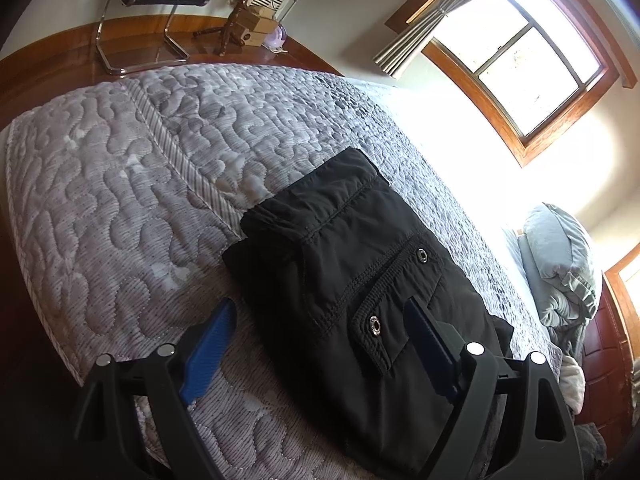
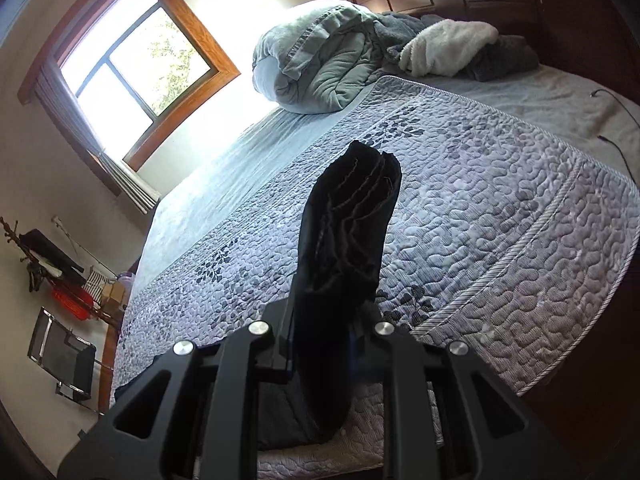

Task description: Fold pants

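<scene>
I am folding a pair of black nylon pants with stitched snap pockets (image 1: pixel 352 280), and they are lying as a compact bundle on the grey quilted bedspread with the pebble stitching (image 1: pixel 120 200), near the bed's edge closest to me. My right gripper (image 2: pixel 324 344) is clamped tight on a thick stack of the black fabric, and in its view the layered edges are standing up between the pads and curving away over the quilt, so I am judging that I am carrying one end of the bundle over for another fold. My left gripper (image 1: pixel 320 344) is hovering with its blue ribbed pads (image 1: pixel 208 356) spread wide, one pad over the quilt and the other over the pocket flap, gripping nothing. To do this step well, I am thinking I should be keeping the pinched layers together so none slips out and fans open, bringing the held end across in a low arc, and laying it square on the part resting flat so the edges line up. The left gripper looks well placed to press down on the resting half and stop it dragging along. The fabric looks slick and light, so a fast swing could be pulling the lower layers askew; I would be easing it down before letting go
</scene>
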